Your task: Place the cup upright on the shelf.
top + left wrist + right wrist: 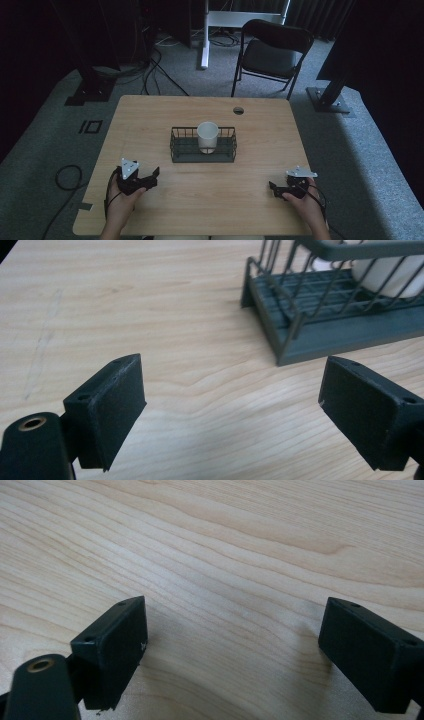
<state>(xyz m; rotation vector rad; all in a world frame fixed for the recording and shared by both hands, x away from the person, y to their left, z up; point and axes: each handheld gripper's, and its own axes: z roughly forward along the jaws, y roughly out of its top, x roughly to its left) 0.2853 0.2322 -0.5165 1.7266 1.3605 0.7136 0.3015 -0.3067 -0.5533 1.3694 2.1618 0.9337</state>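
Wooden table [210, 200]: white cup [207, 136] upright inside wire basket [176, 150].

Wooden table [200, 200], dark wire basket [177, 150] (holding 1 white cup [207, 136]) at centre

Pale wood-grain table [165, 200], smooth and matt; dark matt wire basket [176, 145]; smooth white cup [207, 136]; matt black gripper pads [112, 405].

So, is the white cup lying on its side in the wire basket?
No, in the high view the white cup stands upright inside the wire basket, with its open mouth facing up.
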